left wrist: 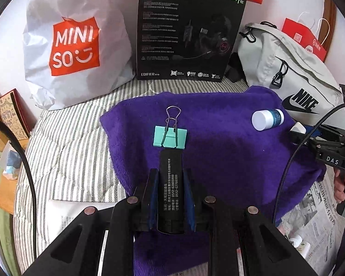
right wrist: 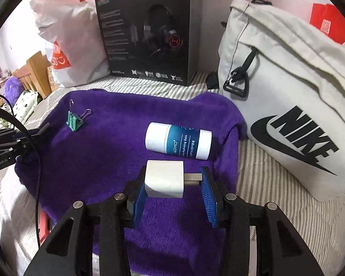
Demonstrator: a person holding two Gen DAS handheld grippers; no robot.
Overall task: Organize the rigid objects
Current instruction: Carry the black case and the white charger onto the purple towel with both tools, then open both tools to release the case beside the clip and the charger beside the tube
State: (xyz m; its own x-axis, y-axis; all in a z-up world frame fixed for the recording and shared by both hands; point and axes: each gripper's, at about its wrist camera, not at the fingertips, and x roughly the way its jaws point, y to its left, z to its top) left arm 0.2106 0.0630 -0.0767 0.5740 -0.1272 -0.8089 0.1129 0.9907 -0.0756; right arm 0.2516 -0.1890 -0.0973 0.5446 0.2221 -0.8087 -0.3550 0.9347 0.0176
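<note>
1. Your left gripper [left wrist: 170, 184] is clamped on a black tube [left wrist: 171, 191] with white print. The tube's long axis runs straight forward between the fingers, its far end poking past the fingertips above the near part of the purple cloth [left wrist: 230, 161].
2. Your right gripper [right wrist: 172, 181] holds a white plug adapter [right wrist: 164, 178] sideways: the left pad presses the white body, and the metal prongs point right, reaching the right pad. It hovers over the near right part of the cloth.
3. Just beyond the tube's tip lies a mint-green binder clip [left wrist: 170, 136], near the cloth's middle, its wire handles pointing away from you. The gap between tube and clip is small; bare cloth stays open to the right of the clip.
4. Just past the adapter, a white and blue balm jar [right wrist: 178, 143] lies on its side near the cloth's right edge, its long axis running left to right in the right wrist view. Little room separates it from the adapter.
5. In the left wrist view your right gripper reaches in from the right edge of the cloth, your hand [left wrist: 343, 184] on the handle below.
6. The far edge of the cloth is hemmed in: a white shopping bag [left wrist: 73, 43] at the left, a black headset box [left wrist: 186, 32] upright in the middle, and a grey sling bag [right wrist: 287, 87] crowding the far right corner.
7. Striped bedding [left wrist: 64, 147] spreads past the cloth's left edge.
</note>
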